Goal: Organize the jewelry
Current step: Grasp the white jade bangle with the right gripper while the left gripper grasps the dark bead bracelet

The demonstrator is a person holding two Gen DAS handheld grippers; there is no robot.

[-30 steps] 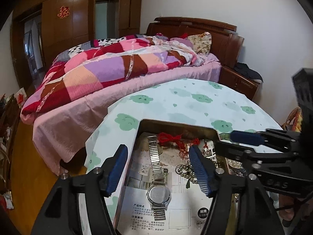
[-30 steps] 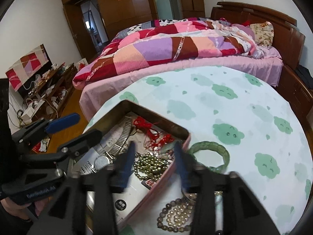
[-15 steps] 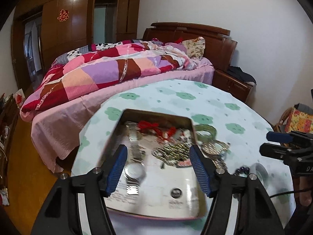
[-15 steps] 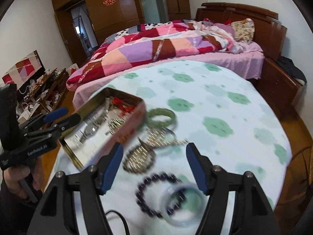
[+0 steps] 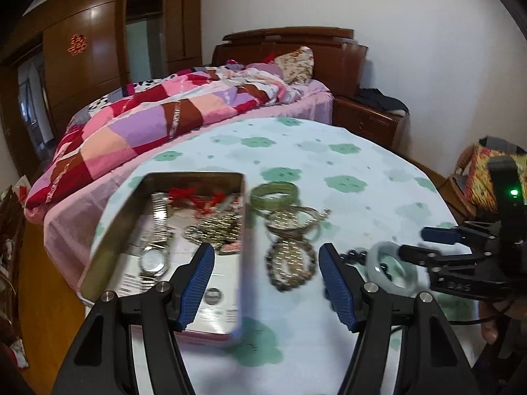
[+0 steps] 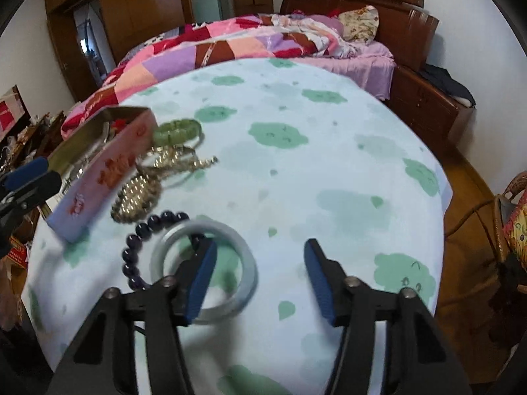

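A round table under a pale blue cloth printed with green clouds (image 6: pixel 329 171) stands just beside a dark wooden bed (image 5: pixel 332 56) heaped with a pink, purple and red patchwork quilt (image 5: pixel 158 115), with white plaster walls (image 5: pixel 411 33), brown wooden wardrobe doors (image 5: pixel 89 52) and a polished wood floor (image 6: pixel 467 177) around them.

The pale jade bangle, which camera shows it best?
The right wrist view. The pale jade bangle lies close and large on the tablecloth, beside the dark bead bracelet, with only part of its ring hidden by one jaw. The left wrist view shows it small, blurred, at the right edge.
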